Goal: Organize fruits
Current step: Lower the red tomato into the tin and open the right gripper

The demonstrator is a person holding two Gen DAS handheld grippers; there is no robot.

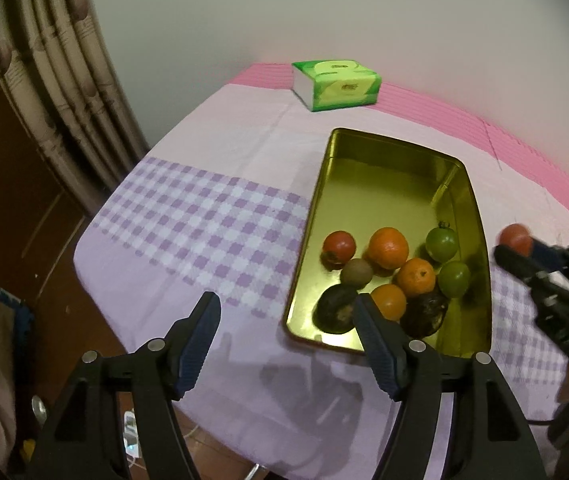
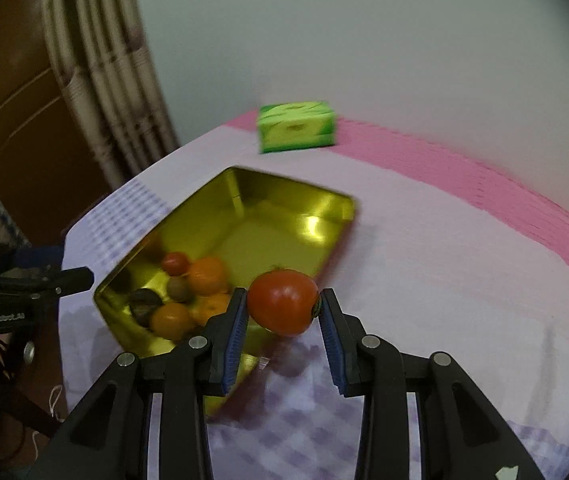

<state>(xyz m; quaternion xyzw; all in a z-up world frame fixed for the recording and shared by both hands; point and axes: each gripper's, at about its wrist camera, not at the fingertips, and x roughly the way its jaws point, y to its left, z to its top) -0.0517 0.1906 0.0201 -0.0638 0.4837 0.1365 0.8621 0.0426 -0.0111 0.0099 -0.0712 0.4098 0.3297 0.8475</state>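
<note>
The tray point(image 1: 388, 184) was a shiny yellow-gold all over. Inside sat three orange fruits point(image 1: 388, 247), two green ones point(image 1: 441, 243), a red one point(image 1: 338, 248), a brownish kiwi-looking one point(image 1: 357, 273) and two nearly black ones point(image 1: 336, 307). Another red tomato point(image 2: 283, 303) had a dark green stem end. The tabletop point(image 1: 212, 184) cloth was pale lilac with a purple-and-white check band and a pink striped edge. The tissue pack point(image 1: 336, 84) was green and lime with white sides. Both grippers were black with blue pads point(image 2: 234, 340).
</note>
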